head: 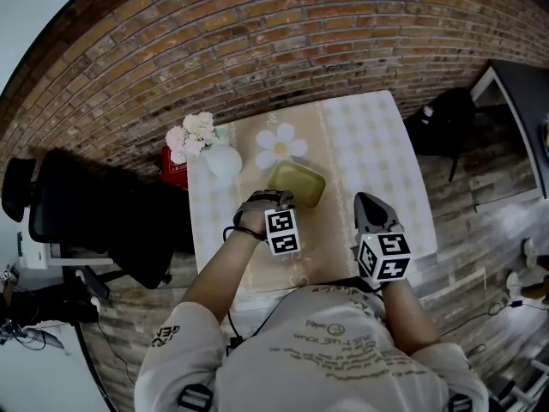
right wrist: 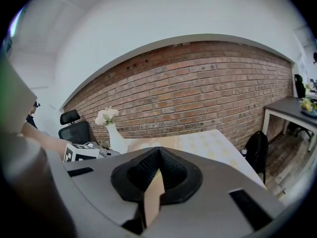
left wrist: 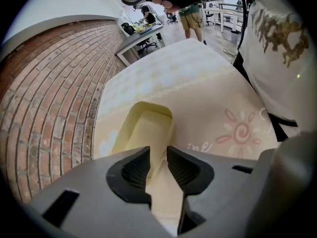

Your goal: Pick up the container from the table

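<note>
A shallow pale-yellow container [head: 298, 184] lies in the middle of the table [head: 377, 144], on a beige and checked cloth. My left gripper [head: 271, 197] reaches it from the near left. In the left gripper view the container [left wrist: 146, 125] runs away from the jaws, and its near edge sits in the narrow gap of the left gripper [left wrist: 158, 155], which is shut on it. My right gripper [head: 367, 200] hovers over the cloth to the container's right, apart from it. In the right gripper view the right gripper [right wrist: 158, 152] is shut with nothing in it.
A white vase of pale flowers [head: 221, 157] stands at the table's far left, close behind the container, also vase [right wrist: 117, 140]. A black office chair [head: 103, 213] sits left of the table. A black bag [head: 446, 114] lies on the floor at the right, by a dark desk [head: 519, 101]. A brick wall runs behind.
</note>
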Demonstrator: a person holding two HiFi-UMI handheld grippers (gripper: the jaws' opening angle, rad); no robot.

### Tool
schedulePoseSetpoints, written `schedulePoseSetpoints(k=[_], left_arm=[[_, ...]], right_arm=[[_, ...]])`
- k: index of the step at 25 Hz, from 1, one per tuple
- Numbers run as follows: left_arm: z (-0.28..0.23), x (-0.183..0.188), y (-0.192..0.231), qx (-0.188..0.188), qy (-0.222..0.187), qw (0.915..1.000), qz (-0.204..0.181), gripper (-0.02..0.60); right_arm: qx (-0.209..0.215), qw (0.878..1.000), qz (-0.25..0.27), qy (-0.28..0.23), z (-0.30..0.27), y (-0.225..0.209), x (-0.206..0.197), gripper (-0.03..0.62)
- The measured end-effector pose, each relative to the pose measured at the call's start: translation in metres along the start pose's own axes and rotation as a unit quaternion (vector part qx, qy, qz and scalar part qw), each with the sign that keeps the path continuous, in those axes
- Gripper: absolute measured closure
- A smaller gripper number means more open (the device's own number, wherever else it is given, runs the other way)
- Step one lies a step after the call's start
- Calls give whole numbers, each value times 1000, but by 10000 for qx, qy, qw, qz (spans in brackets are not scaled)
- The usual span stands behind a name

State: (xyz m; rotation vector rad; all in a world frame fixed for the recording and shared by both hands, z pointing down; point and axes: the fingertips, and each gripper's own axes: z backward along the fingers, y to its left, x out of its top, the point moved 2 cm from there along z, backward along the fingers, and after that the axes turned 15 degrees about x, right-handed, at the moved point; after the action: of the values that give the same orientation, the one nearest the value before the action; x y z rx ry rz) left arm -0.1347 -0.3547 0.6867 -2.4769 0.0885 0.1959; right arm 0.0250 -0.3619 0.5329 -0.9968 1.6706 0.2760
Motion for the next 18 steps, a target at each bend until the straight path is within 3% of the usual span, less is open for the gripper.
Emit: schedulePoseSetpoints(k=[9, 18], left_arm=[[-18, 3, -13, -345, 103, 9986, -395, 491], [-28, -2, -20, -346, 250, 9963, -743, 515]], right_arm=[[-90, 10000, -37, 5, -1, -9, 3, 592], [-143, 9998, -56, 82, 1, -10, -2, 592]])
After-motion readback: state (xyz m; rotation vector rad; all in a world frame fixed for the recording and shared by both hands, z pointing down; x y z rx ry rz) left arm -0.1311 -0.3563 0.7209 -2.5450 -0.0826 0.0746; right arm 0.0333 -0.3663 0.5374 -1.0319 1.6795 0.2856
